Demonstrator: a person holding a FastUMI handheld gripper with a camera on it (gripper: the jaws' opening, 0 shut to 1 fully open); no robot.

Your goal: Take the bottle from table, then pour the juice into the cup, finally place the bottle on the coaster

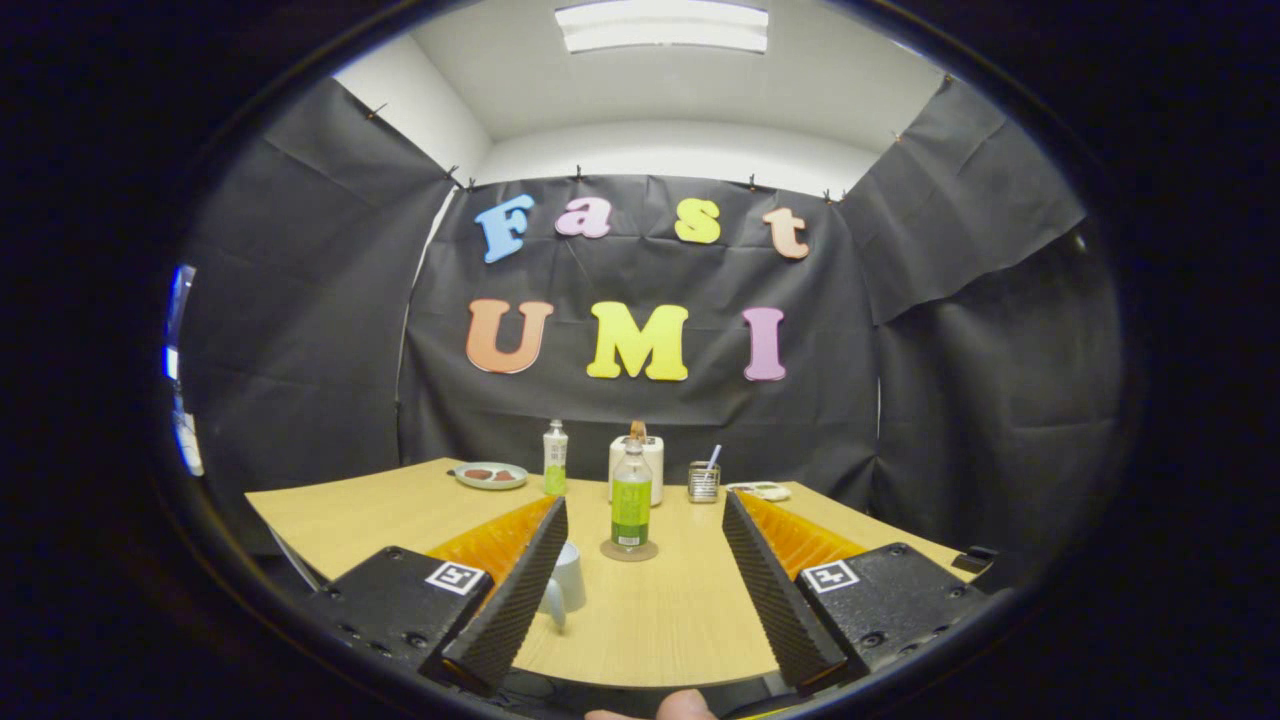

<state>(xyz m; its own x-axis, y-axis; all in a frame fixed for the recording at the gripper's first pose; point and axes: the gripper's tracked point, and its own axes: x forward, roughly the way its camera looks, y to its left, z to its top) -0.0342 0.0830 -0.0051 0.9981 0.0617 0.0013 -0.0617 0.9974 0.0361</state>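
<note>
I see my gripper (645,515) spread wide, holding nothing. The bottle (631,497) stands upright on the coaster (629,551), ahead between the 2 fingers. The cup (566,580) sits beside the left finger (520,590).

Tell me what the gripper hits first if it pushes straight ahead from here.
Likely the clear plastic bottle of green juice on its round coaster, ahead of the open gripper. The white cup sits beside the left finger, probably off-line; depth unclear.
</note>
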